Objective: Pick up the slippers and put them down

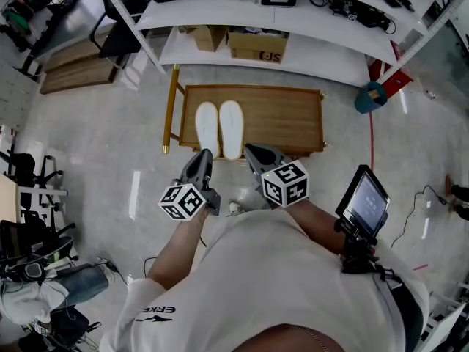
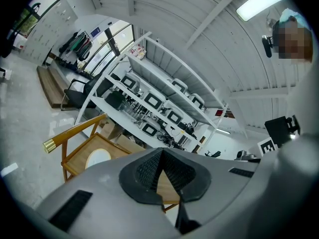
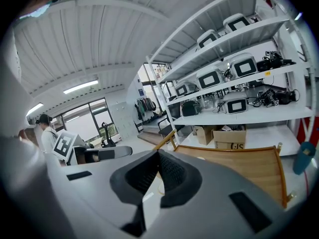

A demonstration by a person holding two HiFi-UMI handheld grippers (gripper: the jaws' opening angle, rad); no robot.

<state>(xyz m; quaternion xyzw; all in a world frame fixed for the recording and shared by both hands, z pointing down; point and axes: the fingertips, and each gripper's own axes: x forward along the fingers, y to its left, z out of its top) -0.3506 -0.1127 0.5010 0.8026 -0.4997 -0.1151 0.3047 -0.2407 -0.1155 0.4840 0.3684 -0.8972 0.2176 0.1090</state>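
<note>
Two white slippers (image 1: 207, 127) (image 1: 231, 127) lie side by side, soles up, on the left part of a low wooden table (image 1: 286, 119). My left gripper (image 1: 204, 155) hovers just in front of the table's near edge, below the left slipper, shut and empty. My right gripper (image 1: 251, 150) hangs beside it at the near edge, just right of the right slipper, also shut with nothing in it. In the left gripper view the closed jaws (image 2: 162, 169) point over the table (image 2: 75, 156), where one slipper (image 2: 97, 157) shows. In the right gripper view the closed jaws (image 3: 158, 176) face the table top (image 3: 239, 166).
White shelving (image 1: 293, 20) stands right behind the table, with cardboard boxes (image 1: 258, 46) on its lowest shelf and monitors higher up. A teal object (image 1: 370, 97) sits on the floor at the right. A screen on a mount (image 1: 364, 200) is by my right side. Chairs and clutter stand at left.
</note>
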